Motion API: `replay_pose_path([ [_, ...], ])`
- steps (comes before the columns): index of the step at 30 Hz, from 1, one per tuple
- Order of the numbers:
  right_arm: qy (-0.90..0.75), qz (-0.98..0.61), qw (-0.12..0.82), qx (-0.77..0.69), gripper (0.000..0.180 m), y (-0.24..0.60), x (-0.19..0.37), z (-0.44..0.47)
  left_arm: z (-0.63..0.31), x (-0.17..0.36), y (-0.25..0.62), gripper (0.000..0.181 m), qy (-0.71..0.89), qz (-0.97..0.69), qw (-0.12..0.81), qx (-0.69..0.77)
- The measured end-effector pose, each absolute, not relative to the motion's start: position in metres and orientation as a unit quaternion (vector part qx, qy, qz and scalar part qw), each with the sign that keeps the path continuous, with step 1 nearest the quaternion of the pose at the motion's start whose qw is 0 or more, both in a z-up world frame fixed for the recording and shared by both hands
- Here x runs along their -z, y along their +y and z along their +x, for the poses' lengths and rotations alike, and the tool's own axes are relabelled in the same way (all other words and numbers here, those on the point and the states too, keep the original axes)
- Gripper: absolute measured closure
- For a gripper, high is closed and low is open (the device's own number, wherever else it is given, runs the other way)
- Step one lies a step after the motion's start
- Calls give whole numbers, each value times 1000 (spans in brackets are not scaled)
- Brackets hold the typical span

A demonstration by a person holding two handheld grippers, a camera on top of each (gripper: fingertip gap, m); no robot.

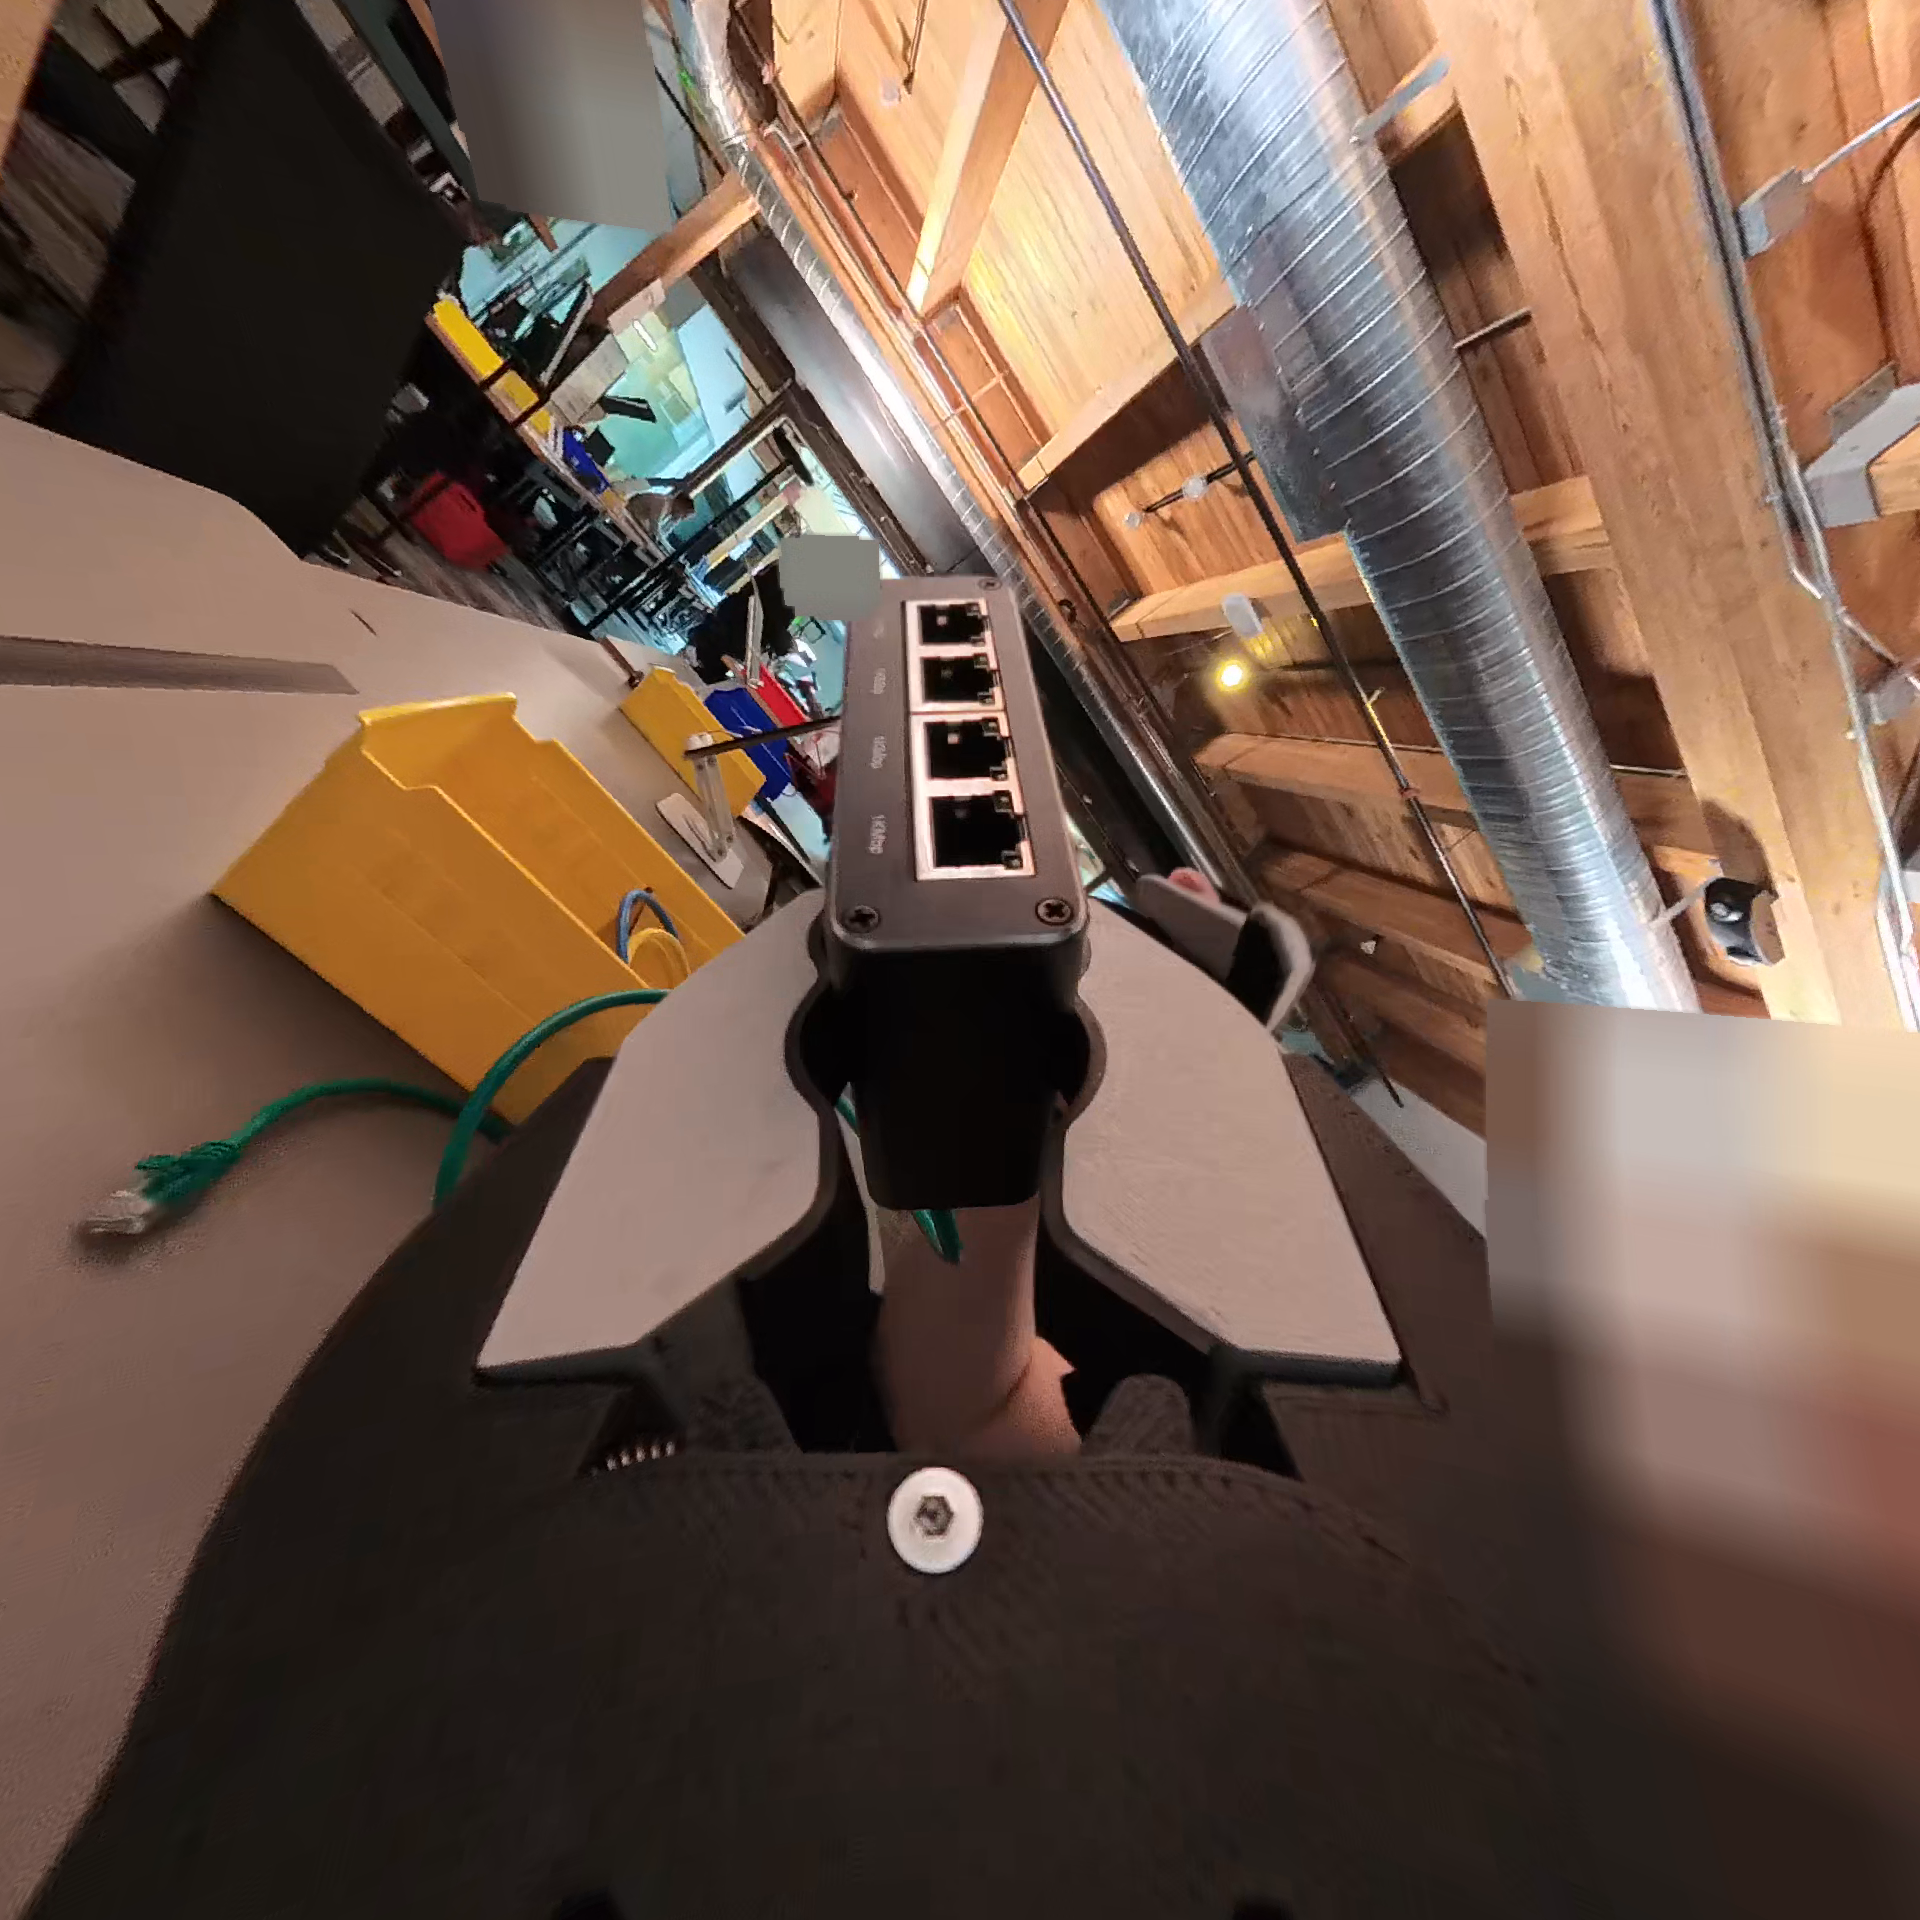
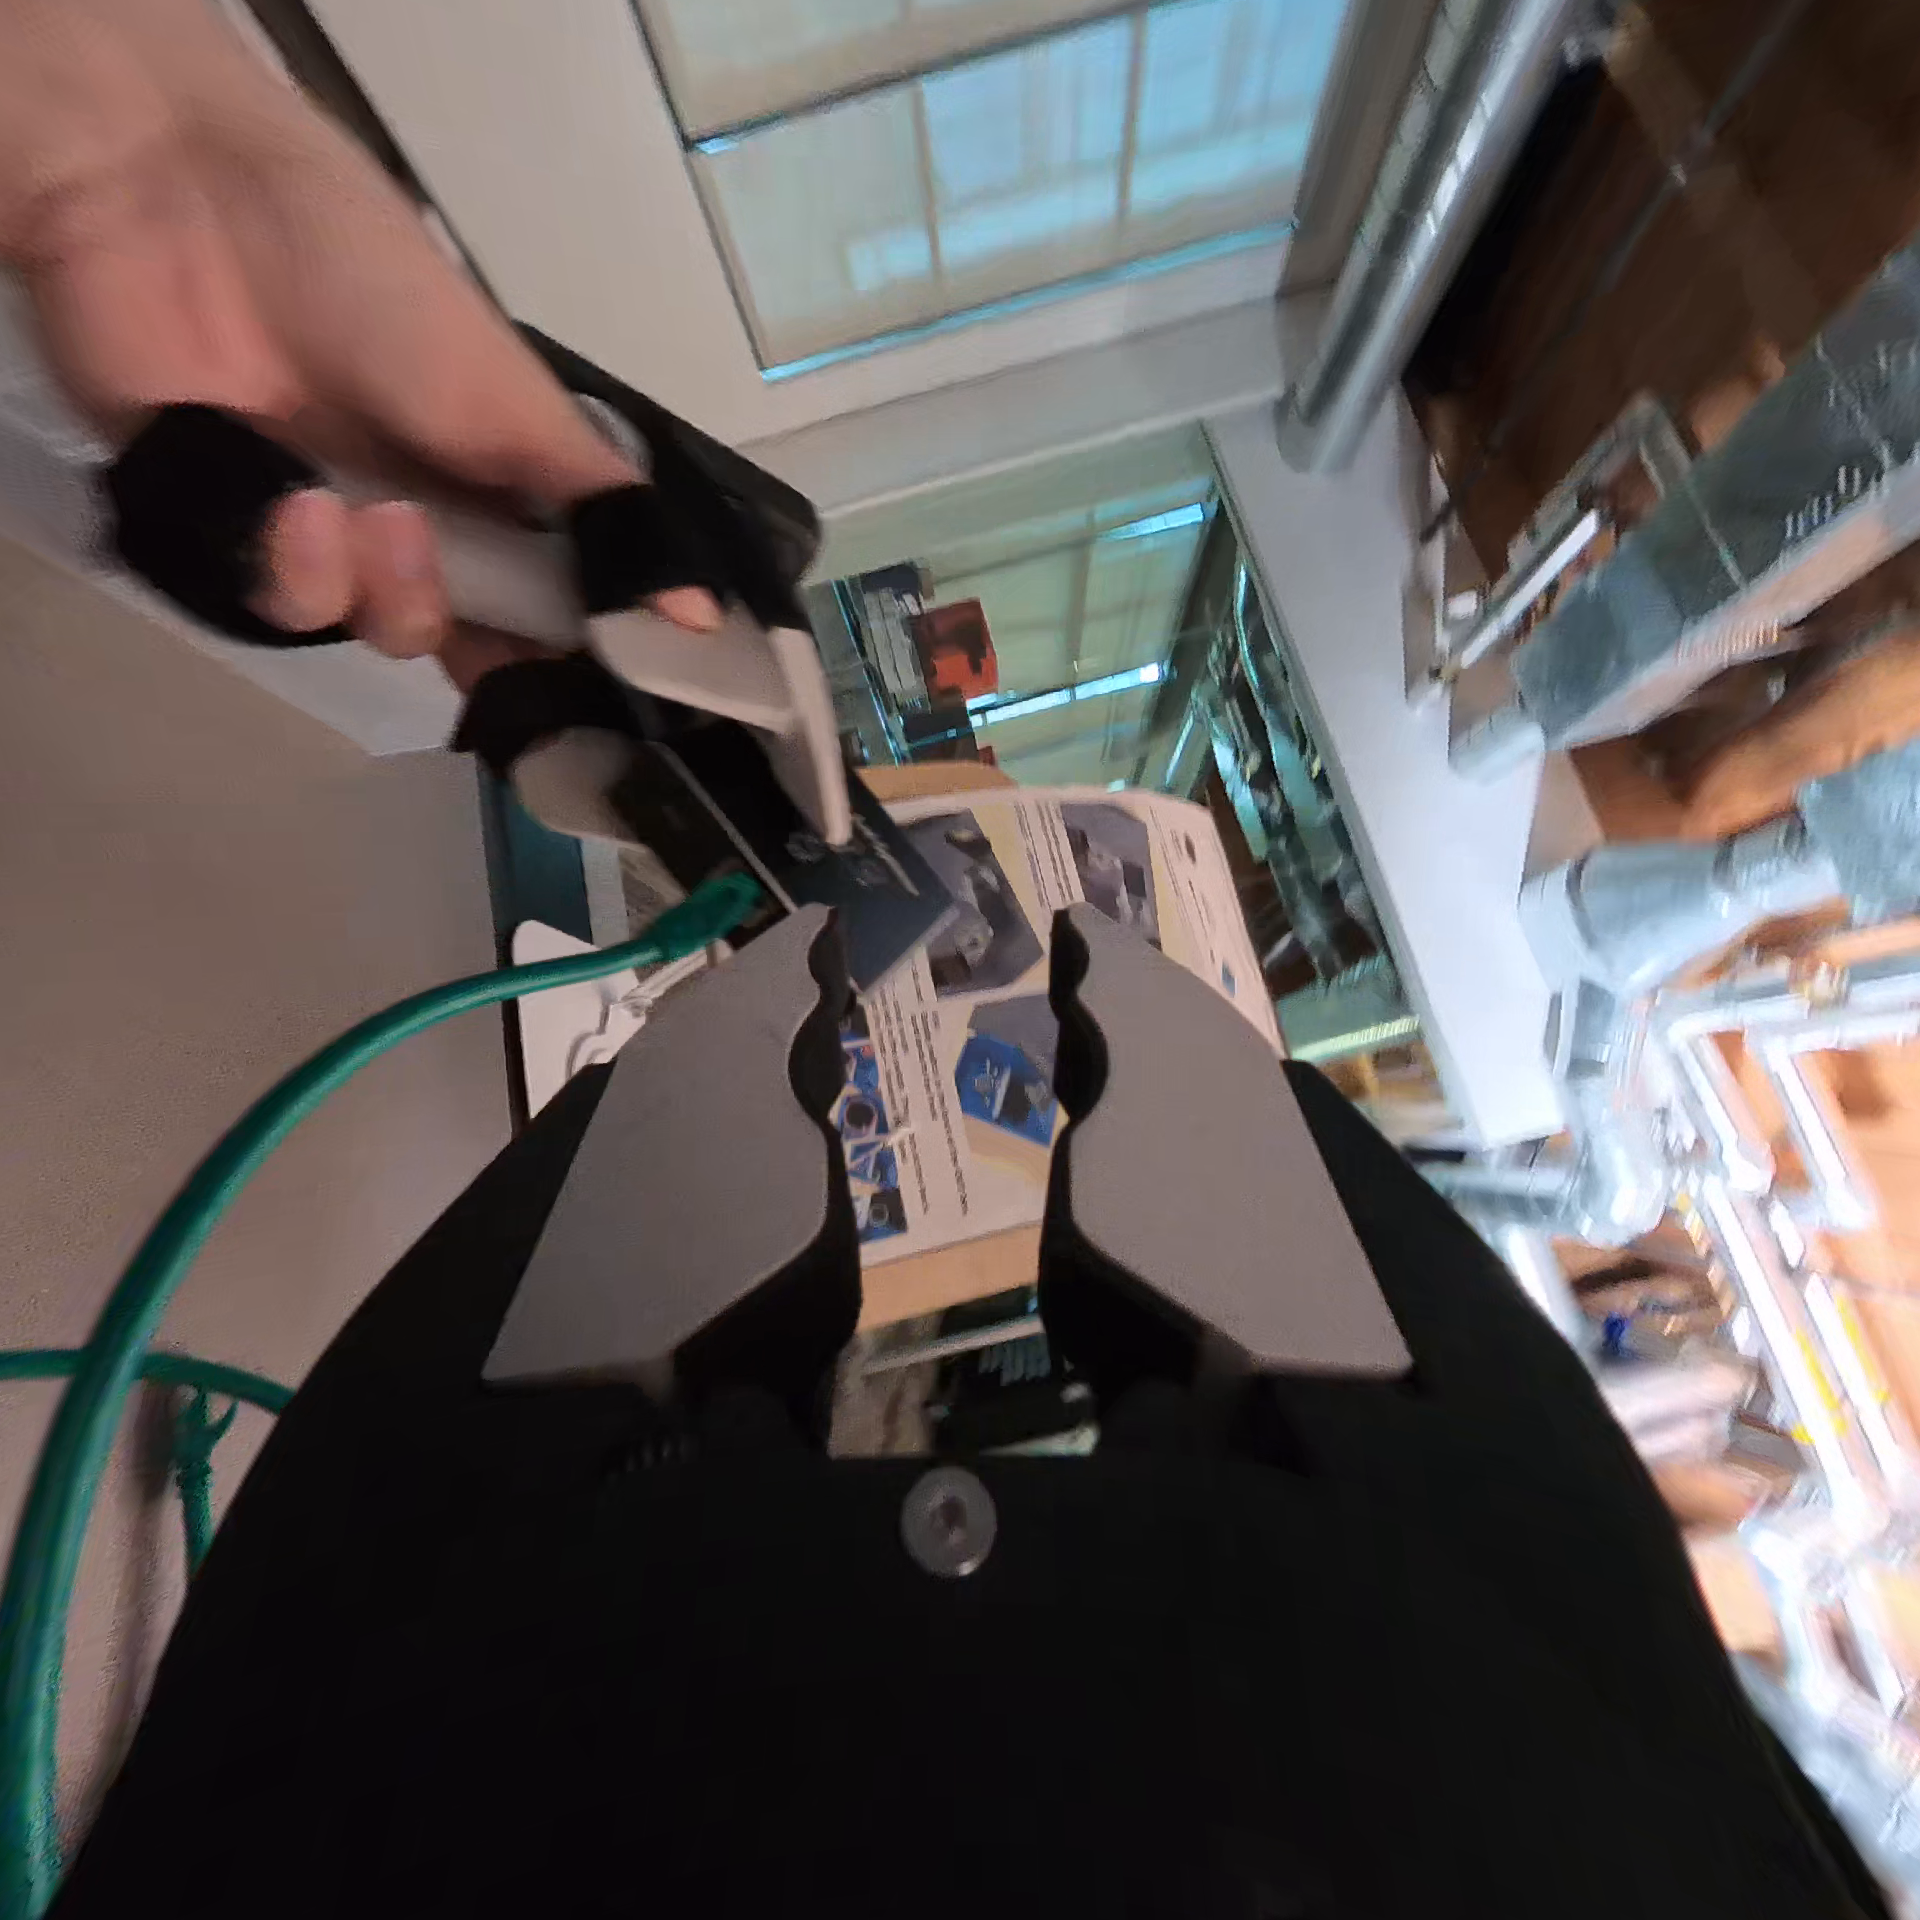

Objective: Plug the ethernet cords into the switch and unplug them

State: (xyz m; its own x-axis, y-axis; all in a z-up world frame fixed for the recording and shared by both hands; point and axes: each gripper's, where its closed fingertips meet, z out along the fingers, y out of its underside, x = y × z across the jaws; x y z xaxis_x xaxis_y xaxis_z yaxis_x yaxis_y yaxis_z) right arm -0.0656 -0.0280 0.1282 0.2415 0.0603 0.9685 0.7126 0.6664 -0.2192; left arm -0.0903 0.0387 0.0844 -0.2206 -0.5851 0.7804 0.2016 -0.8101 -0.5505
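Observation:
My left gripper [image 1: 951,956] is shut on a black switch [image 1: 951,790] and holds it up in the air, tilted, with several empty ports facing the camera. A green ethernet cord [image 1: 343,1101] lies on the beige table [image 1: 135,831], its clear plug [image 1: 120,1210] free at the left. In the right wrist view my right gripper [image 2: 940,935] is open and empty, just right of another green cord [image 2: 343,1049]. That cord's end [image 2: 717,904] meets the switch [image 2: 727,821] held in the left gripper [image 2: 727,675]; blur hides whether it is seated.
A yellow bin [image 1: 436,862] with blue and yellow cords stands on the table, and a second yellow bin [image 1: 675,717] is farther back. A board with printed sheets [image 2: 1091,987] is ahead of the right gripper. A hand [image 2: 260,312] holds the left gripper.

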Motion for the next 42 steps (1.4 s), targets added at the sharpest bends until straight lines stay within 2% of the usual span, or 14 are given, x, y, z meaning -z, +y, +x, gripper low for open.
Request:
replay_pose_path([
  [5, -600, -323, 648, 340, 148, 3, -98, -52, -95, -87, 35, 145, 184, -572, 241, 762],
  [10, -612, -310, 632, 359, 151, 15, -78, -60, -93, -84, 39, 145, 158, -577, 226, 769],
  [17, -616, -276, 632, 380, 144, 22, -57, -83, -84, -70, 40, 144, 121, -593, 200, 770],
  [21, -609, -255, 645, 384, 152, 19, -55, -89, -83, -68, 42, 145, 105, -590, 191, 777],
  [28, -599, -243, 641, 414, 155, 24, -54, -91, -85, -64, 47, 144, 89, -594, 193, 776],
  [42, -618, -204, 577, 493, 161, 37, -34, -86, -81, -40, 60, 144, 56, -618, 174, 765],
])
